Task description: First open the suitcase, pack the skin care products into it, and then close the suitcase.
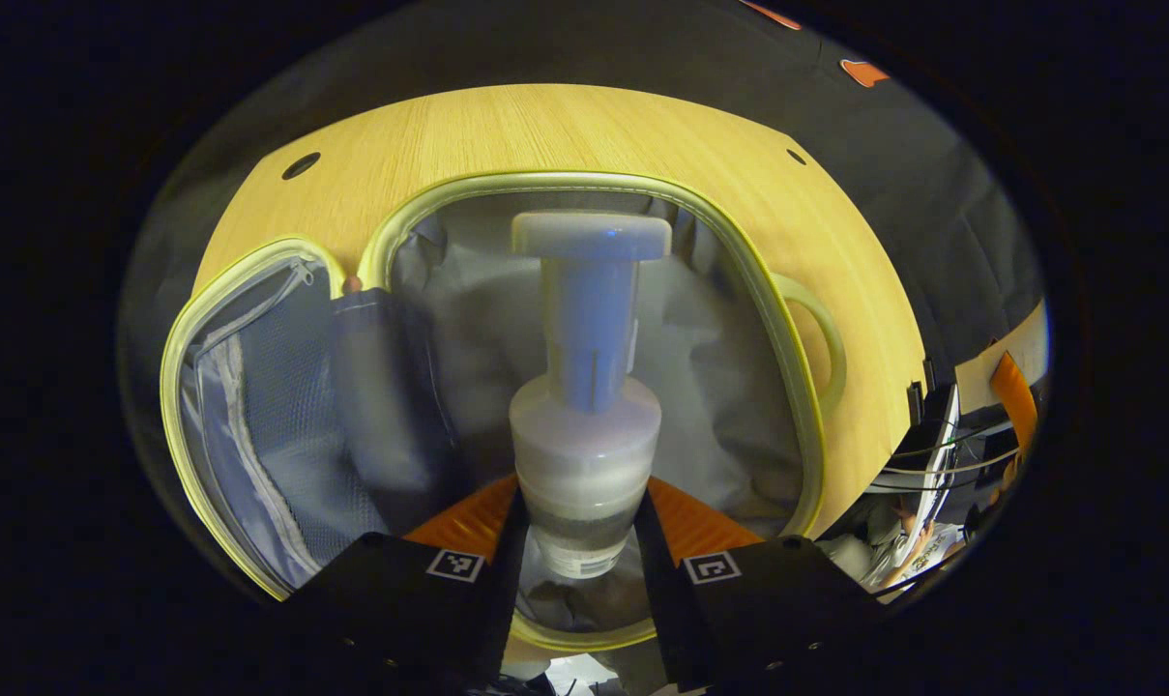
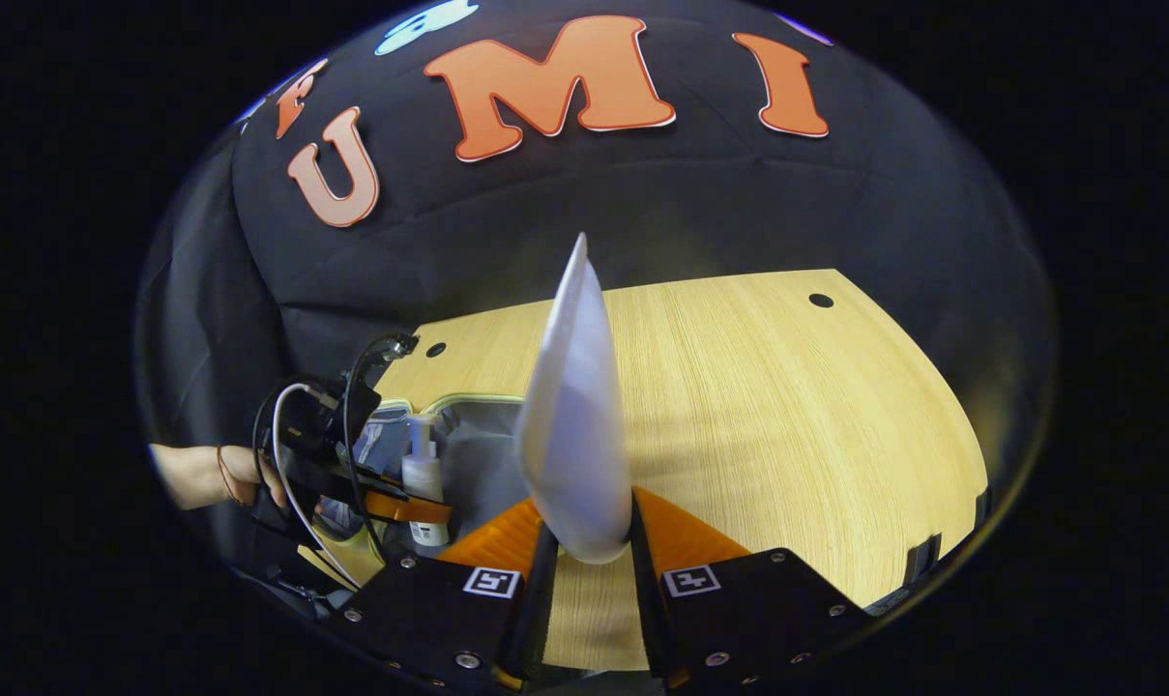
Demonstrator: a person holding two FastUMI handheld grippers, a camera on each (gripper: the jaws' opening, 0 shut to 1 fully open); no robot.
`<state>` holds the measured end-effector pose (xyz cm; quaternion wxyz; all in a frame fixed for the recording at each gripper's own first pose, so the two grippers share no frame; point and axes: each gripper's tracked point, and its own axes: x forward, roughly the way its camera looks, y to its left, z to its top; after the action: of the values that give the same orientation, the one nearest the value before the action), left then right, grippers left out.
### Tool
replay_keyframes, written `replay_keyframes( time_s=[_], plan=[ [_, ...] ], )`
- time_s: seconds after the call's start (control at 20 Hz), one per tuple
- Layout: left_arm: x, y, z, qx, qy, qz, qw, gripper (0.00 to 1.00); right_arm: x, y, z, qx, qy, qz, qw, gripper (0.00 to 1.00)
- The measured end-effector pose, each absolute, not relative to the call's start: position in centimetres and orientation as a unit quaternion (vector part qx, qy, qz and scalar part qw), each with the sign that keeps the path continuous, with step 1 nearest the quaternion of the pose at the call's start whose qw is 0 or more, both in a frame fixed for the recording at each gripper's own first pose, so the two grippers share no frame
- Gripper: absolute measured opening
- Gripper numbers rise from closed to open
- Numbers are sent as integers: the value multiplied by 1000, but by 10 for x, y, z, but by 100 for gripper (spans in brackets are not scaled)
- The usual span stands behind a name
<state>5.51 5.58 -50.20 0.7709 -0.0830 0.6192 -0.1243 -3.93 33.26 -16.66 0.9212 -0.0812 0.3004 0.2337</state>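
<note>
Pale wooden desk in a booth, carrying a suitcase with a yellow-green rim, lying wide open: grey fabric lining in the main half, a mesh zip pocket in the lid half beside it. Opening step evidently done; packing under way; closing not yet started. Left tool clamped on the lower body of a white pump bottle, held upright directly above the open main compartment, apparently not yet set down on the lining; from the right gripper view, same bottle seen small and farther off in the left tool, over the suitcase interior, with a hand gripping the handle behind it. Right tool gripping a white flat-ended tube, pointing up and away over bare desk just beside the suitcase, not yet over it. Judged remaining: both products lowered and released inside, then lid folded over and shut. No other products visible inside the suitcase. Small label band near the bottle's base, too blurred to read; no brand legible on the tube; square black-and-white marker tags on the tool bodies, no readable writing.
</note>
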Motion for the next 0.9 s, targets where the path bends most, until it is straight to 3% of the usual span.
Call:
replay_keyframes(
  time_s=[0.15, 0.25, 0.3, 0.4, 0.45, 0.9],
  plan=[
    [59, 53, -502, -94, 614, -110, 776, 61, -38, 334, -169, -84, 306, 236, 918, 40],
    [62, 53, -497, -96, 604, -100, 785, 67, -38, 335, -172, -87, 315, 248, 912, 40],
    [63, 51, -491, -102, 599, -95, 789, 74, -38, 335, -172, -89, 319, 258, 908, 40],
    [66, 51, -476, -105, 583, -71, 803, 96, -35, 337, -169, -91, 323, 278, 900, 40],
    [66, 53, -467, -102, 571, -57, 813, 100, -33, 339, -169, -91, 324, 290, 896, 40],
    [45, 71, -344, -183, 415, 27, 891, 99, -34, 389, -155, -109, 326, 392, 853, 40]
  ],
)
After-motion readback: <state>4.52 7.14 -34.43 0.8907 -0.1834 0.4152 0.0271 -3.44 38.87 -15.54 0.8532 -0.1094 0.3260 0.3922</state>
